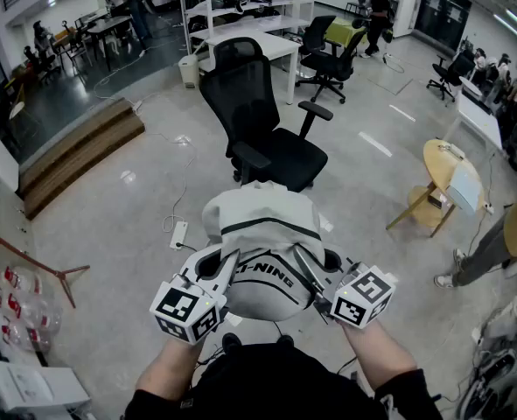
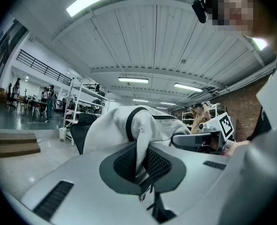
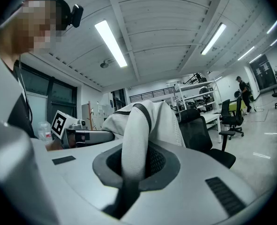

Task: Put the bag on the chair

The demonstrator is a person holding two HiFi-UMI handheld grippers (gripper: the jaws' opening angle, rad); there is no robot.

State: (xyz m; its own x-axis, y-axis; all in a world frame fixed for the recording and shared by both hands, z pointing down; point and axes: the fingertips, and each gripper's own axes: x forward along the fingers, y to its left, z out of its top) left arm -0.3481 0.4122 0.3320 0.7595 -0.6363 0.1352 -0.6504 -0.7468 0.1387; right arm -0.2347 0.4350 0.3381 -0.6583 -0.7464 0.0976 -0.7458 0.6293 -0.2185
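Fingers of the left gripper are closed tight on a fold of pale fabric belonging to the backpack, the cloth pinched between the two dark textured pads; the right gripper is likewise clamped, its fingers pressed against a white shoulder strap with a dark edge that rises out of the gap and arches over the pack; in the head view both grippers sit side by side in front of the person's body, marker cubes nearest the camera, bare forearms behind them, and the backpack hangs between them clear of the floor; it is a whitish pack with dark trim and dark lettering across its lower face, its bulk bulging toward the camera; just beyond it stands a black mesh-backed office chair, seat facing the person, armrests out to either side; the top of the pack overlaps the front edge of the seat in that view, but nothing of it rests on the cushion; a white power strip lies on the floor to the left, wooden steps farther left, a round yellow table well off to the right, and a white worktop behind the chair
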